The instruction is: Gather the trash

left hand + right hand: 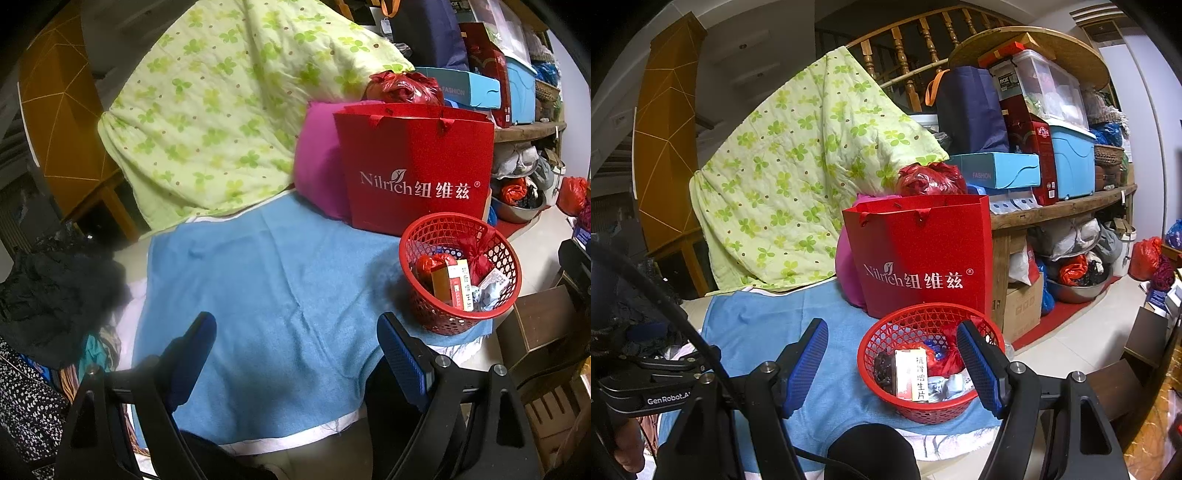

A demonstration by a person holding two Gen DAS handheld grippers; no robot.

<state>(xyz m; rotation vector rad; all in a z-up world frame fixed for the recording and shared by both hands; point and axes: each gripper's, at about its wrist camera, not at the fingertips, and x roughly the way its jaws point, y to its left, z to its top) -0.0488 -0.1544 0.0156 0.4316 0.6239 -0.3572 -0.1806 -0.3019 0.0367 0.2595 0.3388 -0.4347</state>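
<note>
A red mesh basket stands on the right corner of a blue towel; it also shows in the right wrist view. It holds a red-and-white medicine box, red plastic wrap and crumpled pale paper. My left gripper is open and empty above the towel's front, left of the basket. My right gripper is open and empty, hovering just in front of the basket.
A red Nilrich paper bag stands behind the basket, with a pink cushion and a green-patterned quilt beside it. Stacked boxes and bins fill a wooden shelf at right. Dark clothes lie at left.
</note>
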